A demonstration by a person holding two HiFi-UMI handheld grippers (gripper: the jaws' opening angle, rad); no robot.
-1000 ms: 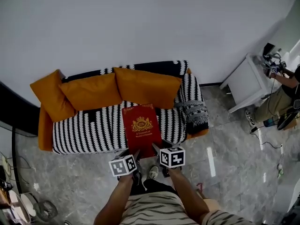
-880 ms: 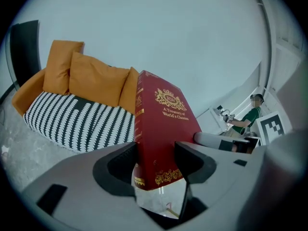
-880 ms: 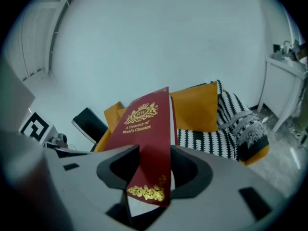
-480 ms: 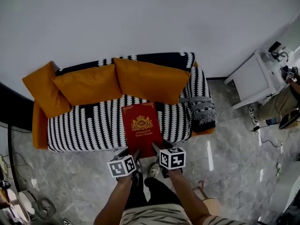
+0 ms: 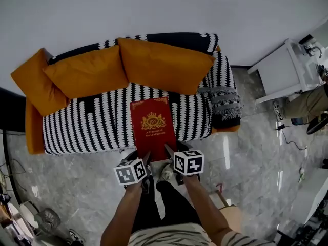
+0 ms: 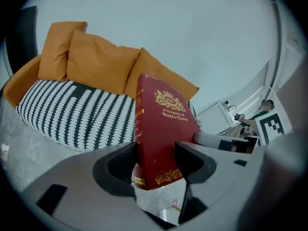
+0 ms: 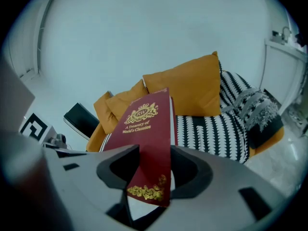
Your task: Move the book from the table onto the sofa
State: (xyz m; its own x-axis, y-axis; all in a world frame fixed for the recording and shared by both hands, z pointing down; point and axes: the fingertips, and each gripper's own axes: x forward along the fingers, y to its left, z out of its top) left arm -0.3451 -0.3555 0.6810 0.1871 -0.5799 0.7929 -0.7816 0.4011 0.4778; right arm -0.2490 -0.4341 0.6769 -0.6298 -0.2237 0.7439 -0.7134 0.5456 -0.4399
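A red hardback book (image 5: 152, 128) with a gold crest hangs over the striped seat of the sofa (image 5: 92, 122), held flat by both grippers at its near edge. My left gripper (image 5: 145, 158) is shut on the book's near left corner (image 6: 159, 148). My right gripper (image 5: 169, 151) is shut on the near right corner (image 7: 151, 170). Both jaw pairs press on the covers. Whether the far edge of the book touches the seat I cannot tell.
Three orange cushions (image 5: 164, 65) lean on the sofa's back. A dark patterned cushion (image 5: 224, 106) lies at its right end. A white table (image 5: 284, 73) stands at the right with a seated person (image 5: 307, 104) beside it. My feet (image 5: 165, 174) stand on the grey tiled floor.
Both grippers have sunk with the book toward the seat. The sofa looks larger and nearer in the head view.
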